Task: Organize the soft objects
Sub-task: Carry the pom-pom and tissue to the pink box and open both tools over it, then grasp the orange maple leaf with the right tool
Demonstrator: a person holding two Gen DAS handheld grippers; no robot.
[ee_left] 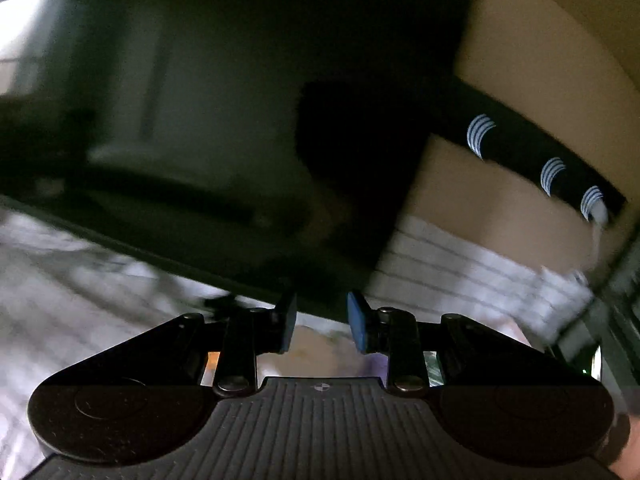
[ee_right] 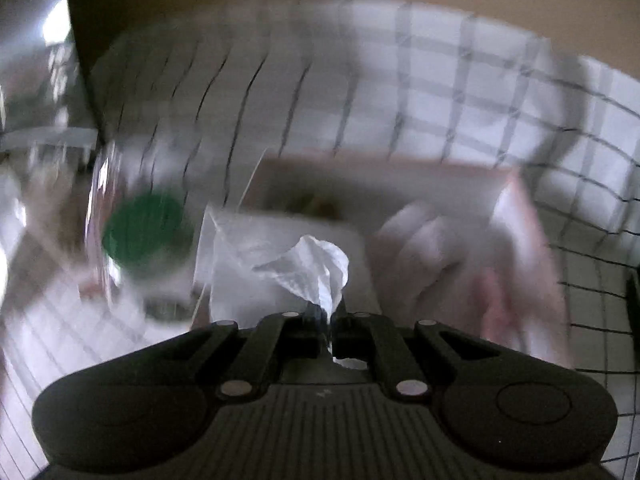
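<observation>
Both views are pretty smeared, so not much fine detail here. No readable text anywhere. The closest thing to a label is the black strap [ee_left: 532,152] in the left wrist view, which has three sets of white curved stripes printed along it, more like a logo than letters. It runs diagonally across a tan wall [ee_left: 552,40] at the upper right.

The left gripper [ee_left: 322,322] points forward and a bit downward, toward a big dark shape that I honestly can't identify through the blur. Its jaws stand partly apart, blue pads [ee_left: 358,322] facing each other with nothing between them. Below and to the right there's white bedding with thin dark lines [ee_left: 460,272].

The right gripper [ee_right: 327,314] is tilted steeply down over a checked white sheet [ee_right: 440,72]. Its jaws are clamped together on a crumpled bit of thin white plastic bag [ee_right: 316,268], which sticks up and forward out of the fingertips. Just behind that is a shallow cardboard box [ee_right: 360,168] lying on the sheet, with pale pinkish cloth [ee_right: 460,248] bunched in its right side. To the left of the bag sits a clear container with a green lid [ee_right: 146,236], too blurred to say more about it.
</observation>
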